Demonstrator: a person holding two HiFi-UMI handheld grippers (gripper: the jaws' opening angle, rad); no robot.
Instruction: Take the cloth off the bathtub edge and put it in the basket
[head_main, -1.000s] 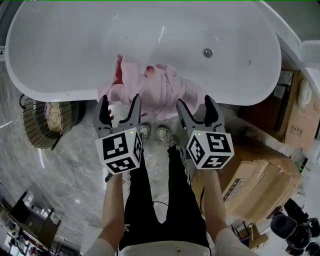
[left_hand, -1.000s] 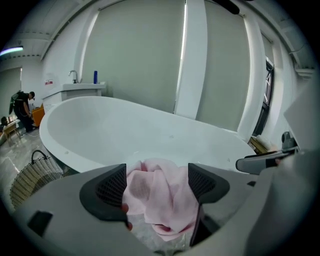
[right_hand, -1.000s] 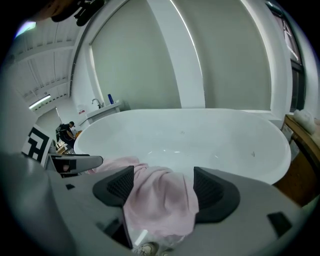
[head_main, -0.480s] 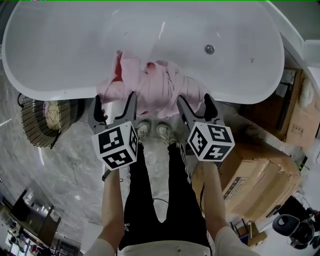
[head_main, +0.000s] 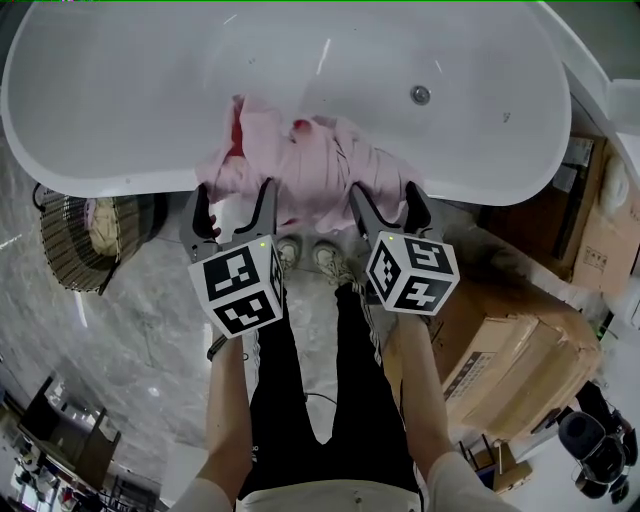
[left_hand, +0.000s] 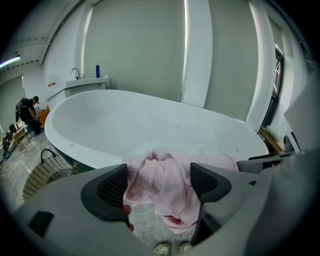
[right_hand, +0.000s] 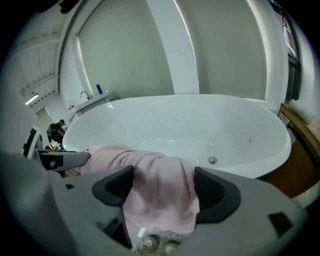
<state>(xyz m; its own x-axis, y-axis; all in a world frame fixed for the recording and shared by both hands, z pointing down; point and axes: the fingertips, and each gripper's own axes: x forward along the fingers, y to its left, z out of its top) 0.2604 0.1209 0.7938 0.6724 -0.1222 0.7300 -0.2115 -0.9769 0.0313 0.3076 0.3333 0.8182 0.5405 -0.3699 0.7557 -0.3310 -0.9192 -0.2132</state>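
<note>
The pink cloth (head_main: 310, 168) lies bunched over the near edge of the white bathtub (head_main: 150, 90), a little left of the middle. Part of it spills into the tub and part hangs down the outer wall toward the floor (head_main: 140, 330).

The left gripper (head_main: 233, 210) is at the cloth's left part. Its jaws have just been opening and now stand wide apart, released, with a hanging fold of cloth between them. The right gripper (head_main: 388, 208) is at the cloth's right part. Its jaws are also spread wide and grip nothing, and the cloth fills the gap between them. Whether any pad brushes the fabric is hard to tell, but neither pair presses on it.

Below the hanging cloth are the person's shoes (head_main: 312, 262), just beside the tub's outer wall.

The dark woven basket (head_main: 75, 245) stands on the floor against the tub's left end, well apart from the cloth, with something pale inside. Cardboard boxes (head_main: 520, 360) sit on the floor near the tub's right end. The drain (head_main: 421, 95) shows in the tub's bottom, to the right of the cloth.
</note>
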